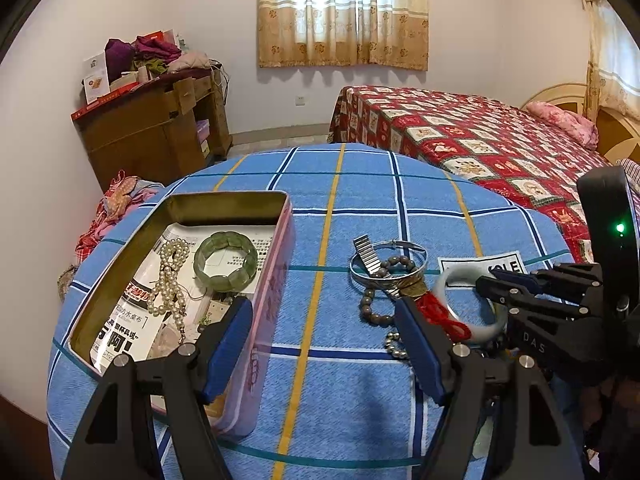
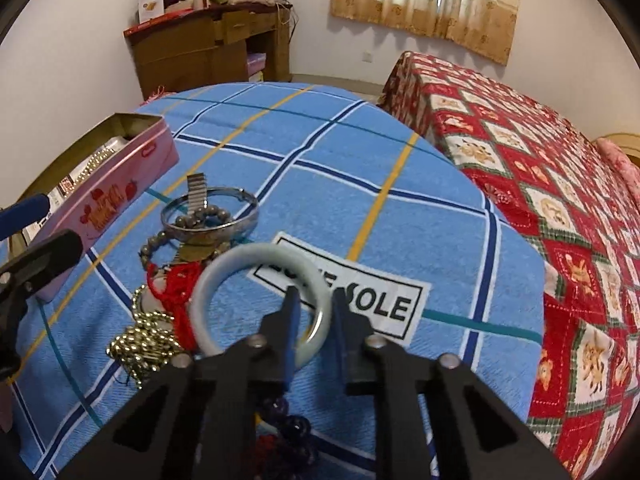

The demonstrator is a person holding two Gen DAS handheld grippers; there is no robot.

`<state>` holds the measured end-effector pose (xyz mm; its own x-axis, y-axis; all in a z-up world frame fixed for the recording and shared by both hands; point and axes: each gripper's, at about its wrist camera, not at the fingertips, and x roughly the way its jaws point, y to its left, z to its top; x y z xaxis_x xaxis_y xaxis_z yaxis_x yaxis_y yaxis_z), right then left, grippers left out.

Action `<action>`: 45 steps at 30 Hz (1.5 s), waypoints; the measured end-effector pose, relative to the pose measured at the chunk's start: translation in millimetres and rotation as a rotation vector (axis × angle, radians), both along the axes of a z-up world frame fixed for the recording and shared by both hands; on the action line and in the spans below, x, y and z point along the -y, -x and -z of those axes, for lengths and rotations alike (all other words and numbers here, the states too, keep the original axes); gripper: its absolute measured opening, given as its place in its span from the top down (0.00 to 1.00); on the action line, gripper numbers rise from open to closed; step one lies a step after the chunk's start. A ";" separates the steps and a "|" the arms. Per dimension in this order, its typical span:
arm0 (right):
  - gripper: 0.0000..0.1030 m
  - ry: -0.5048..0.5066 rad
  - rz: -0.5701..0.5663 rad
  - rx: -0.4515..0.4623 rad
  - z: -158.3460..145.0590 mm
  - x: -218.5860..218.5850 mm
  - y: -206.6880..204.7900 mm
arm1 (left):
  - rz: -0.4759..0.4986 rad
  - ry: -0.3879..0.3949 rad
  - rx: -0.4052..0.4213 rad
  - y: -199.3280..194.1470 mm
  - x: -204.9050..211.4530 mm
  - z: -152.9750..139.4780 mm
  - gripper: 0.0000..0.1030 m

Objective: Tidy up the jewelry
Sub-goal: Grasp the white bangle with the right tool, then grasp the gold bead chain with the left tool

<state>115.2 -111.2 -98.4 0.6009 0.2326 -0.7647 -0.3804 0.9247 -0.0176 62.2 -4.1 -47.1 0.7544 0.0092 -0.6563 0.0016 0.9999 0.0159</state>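
My right gripper (image 2: 316, 314) is shut on the near rim of a pale jade bangle (image 2: 224, 276), which lies on the blue checked cloth (image 2: 360, 160). Left of the bangle is a heap: a silver bangle (image 2: 208, 220), a dark bead bracelet (image 1: 372, 308), a red cord (image 2: 172, 288) and a gold chain (image 2: 144, 344). The open pink tin (image 1: 276, 280) holds a pearl necklace (image 1: 170, 276) and a green stone bracelet (image 1: 225, 261). My left gripper (image 1: 322, 312) is open and holds nothing, with its left finger over the tin's near corner and its right finger beside the heap.
The round table's edge curves away on all sides. A bed with a red patchwork quilt (image 1: 480, 140) stands close on the right. A wooden cabinet (image 1: 160, 128) piled with clothes is against the far left wall. A white printed label (image 2: 360, 300) lies under the bangle.
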 end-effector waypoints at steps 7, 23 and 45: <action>0.87 -0.056 0.062 0.025 -7.1 10.6 0.7 | 0.044 -0.005 -0.022 -10.3 11.6 4.1 0.28; 0.87 -0.129 0.083 0.097 -36.7 36.0 37.8 | 0.093 0.033 -0.041 28.3 29.0 10.3 0.29; 0.87 -0.123 0.059 0.106 -32.7 29.6 58.0 | 0.229 0.199 -0.120 18.9 32.7 20.7 0.91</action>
